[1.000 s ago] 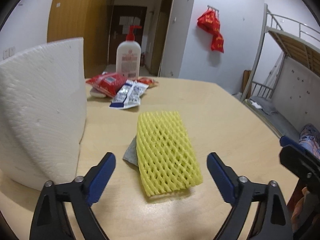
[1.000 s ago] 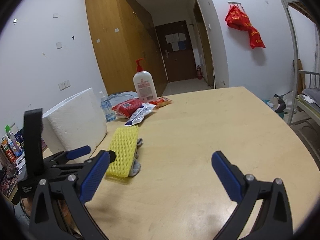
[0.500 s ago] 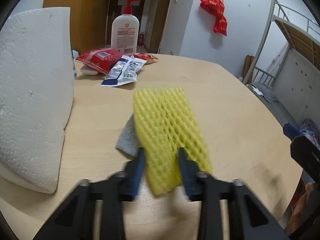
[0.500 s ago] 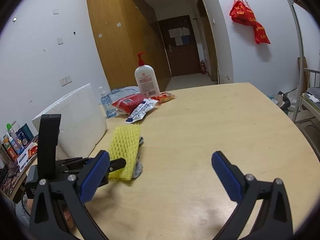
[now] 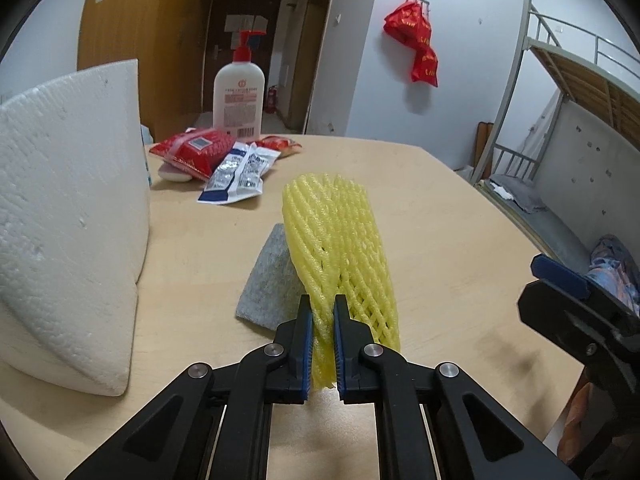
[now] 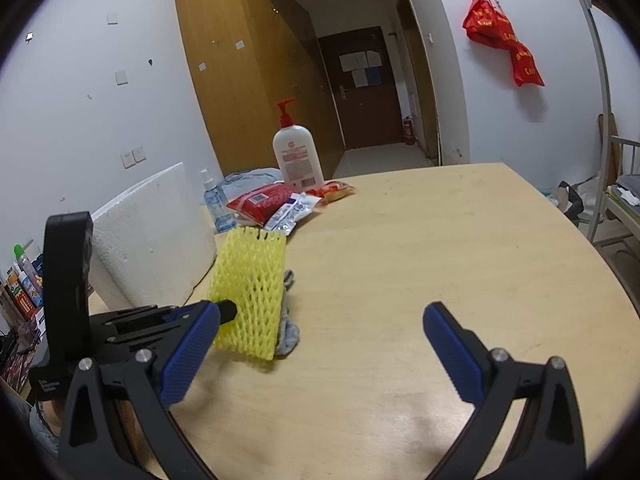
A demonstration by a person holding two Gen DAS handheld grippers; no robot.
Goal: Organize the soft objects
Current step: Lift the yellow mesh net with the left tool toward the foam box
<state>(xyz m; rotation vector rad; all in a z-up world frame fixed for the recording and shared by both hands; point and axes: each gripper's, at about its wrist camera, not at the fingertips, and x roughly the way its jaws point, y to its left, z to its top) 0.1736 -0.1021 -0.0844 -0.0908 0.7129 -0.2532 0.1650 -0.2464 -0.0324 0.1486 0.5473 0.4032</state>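
Yellow foam net (image 5: 340, 248) clamped in left gripper (image 5: 322, 344) jaws; right gripper (image 6: 320, 344) jaws apart.

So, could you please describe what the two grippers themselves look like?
Both look alike. The left gripper and the right gripper have matte black linkage arms joined by round silver pins, each ending in a blue finger pad with a fine ribbed or knurled texture. No cables, sleeves or hands show. The right view shows a tall black block on the left gripper's body, with small illegible white print below.
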